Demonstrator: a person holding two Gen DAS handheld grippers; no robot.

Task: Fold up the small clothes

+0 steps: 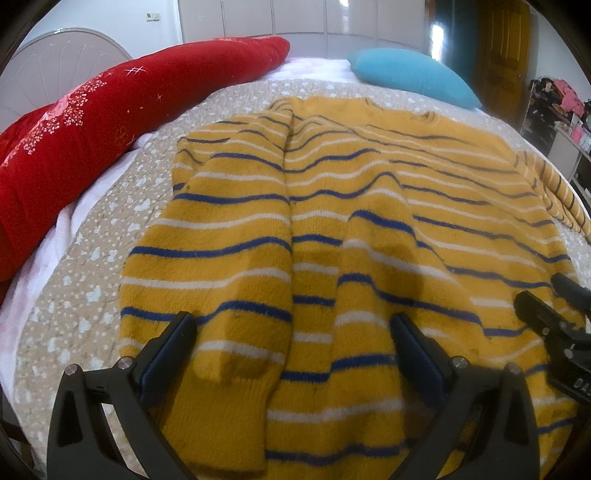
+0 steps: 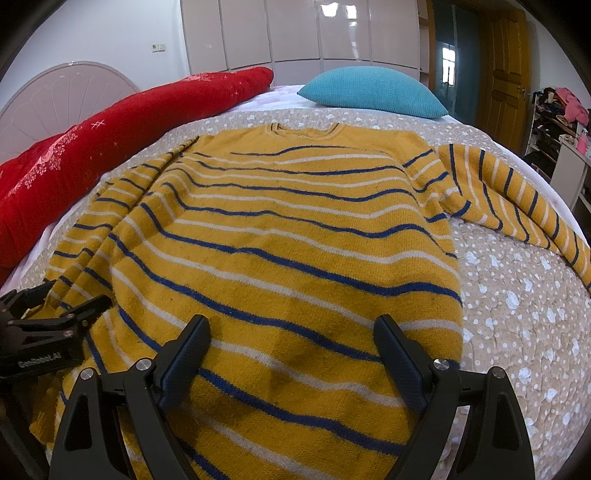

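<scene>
While the left sleeve [image 1: 229, 236] lies folded over the sweater [image 2: 280, 236], the right sleeve [image 2: 517, 195] remains spread on the bed [image 2: 517, 314]. Left gripper [image 1: 293, 339] and right gripper [image 2: 291, 343] both gape, holding nothing.

White wardrobe [image 2: 295, 33], wooden door [image 2: 504, 62]

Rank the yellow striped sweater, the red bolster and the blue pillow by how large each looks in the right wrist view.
1. Yellow striped sweater, by far.
2. Red bolster, partly cut off at the frame edge.
3. Blue pillow, though it lies farthest from the camera, so its true size is unsure.
</scene>
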